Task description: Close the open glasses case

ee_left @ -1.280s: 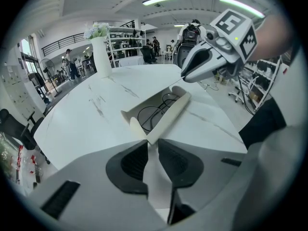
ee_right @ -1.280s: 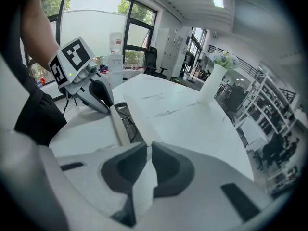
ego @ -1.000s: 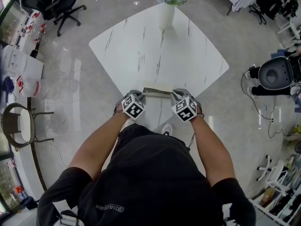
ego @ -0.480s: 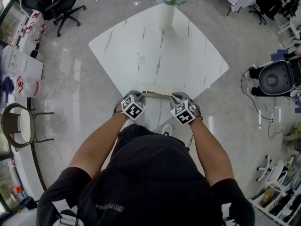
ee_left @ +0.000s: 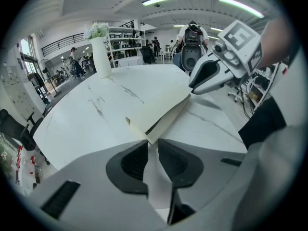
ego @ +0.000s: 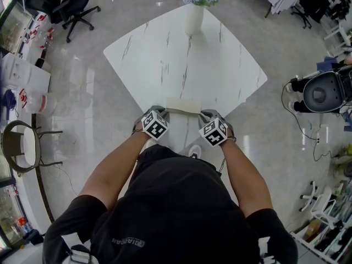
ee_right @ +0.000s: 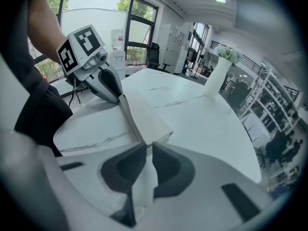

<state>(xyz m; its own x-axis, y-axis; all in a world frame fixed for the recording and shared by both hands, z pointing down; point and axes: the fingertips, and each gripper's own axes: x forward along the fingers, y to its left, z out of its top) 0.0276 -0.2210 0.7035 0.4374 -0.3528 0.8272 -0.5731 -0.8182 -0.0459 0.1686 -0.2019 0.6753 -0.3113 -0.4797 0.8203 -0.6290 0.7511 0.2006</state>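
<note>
A white marble table point(ego: 220, 65), topped by a flower vase point(ego: 193, 18), is ringed by glossy grey floor point(ego: 93, 92); a likely office chair point(ego: 77, 7) is seen beyond.

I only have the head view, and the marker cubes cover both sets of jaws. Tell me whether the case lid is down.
Observer: Not fully. The left gripper view shows a dark gap between the lid and base of the glasses case.
Operator: Report the left gripper's jaws.
Observer: The left gripper has its tips nearly together, pinching the near corner of the case.
</note>
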